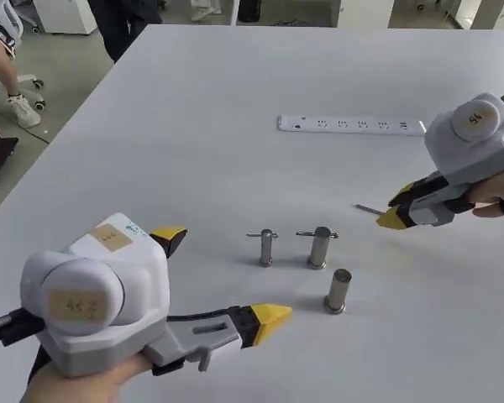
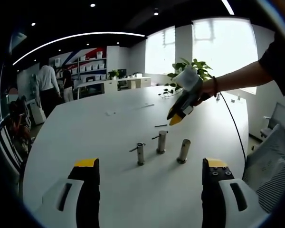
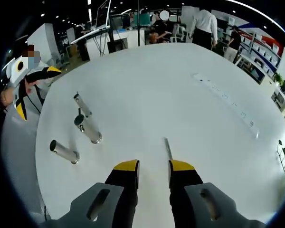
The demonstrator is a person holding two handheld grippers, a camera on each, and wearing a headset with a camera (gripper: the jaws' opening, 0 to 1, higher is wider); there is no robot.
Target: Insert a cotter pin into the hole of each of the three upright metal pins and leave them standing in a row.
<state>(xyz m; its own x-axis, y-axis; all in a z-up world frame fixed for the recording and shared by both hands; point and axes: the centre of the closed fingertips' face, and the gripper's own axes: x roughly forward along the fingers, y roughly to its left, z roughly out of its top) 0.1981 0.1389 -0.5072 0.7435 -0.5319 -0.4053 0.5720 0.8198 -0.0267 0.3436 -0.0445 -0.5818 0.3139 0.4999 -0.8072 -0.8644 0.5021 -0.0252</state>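
Note:
Three metal pins stand upright on the white table (image 1: 235, 151). The left pin (image 1: 266, 248) and the middle pin (image 1: 319, 246) each carry a cotter pin through the top. The third pin (image 1: 338, 290) (image 2: 183, 151) (image 3: 64, 152), nearer me, has a bare top. A loose cotter pin (image 1: 370, 209) (image 3: 167, 148) lies flat on the table, right of the pins. My right gripper (image 1: 392, 214) (image 3: 153, 167) hovers just behind it, jaws narrowly open and holding nothing. My left gripper (image 1: 221, 277) (image 2: 149, 166) is wide open in front of the pins.
A white power strip (image 1: 351, 125) (image 3: 225, 97) lies across the far side of the table. People stand in the office beyond the table, and one sits at the far left (image 1: 4, 59). A potted plant (image 2: 187, 69) is off the table's right end.

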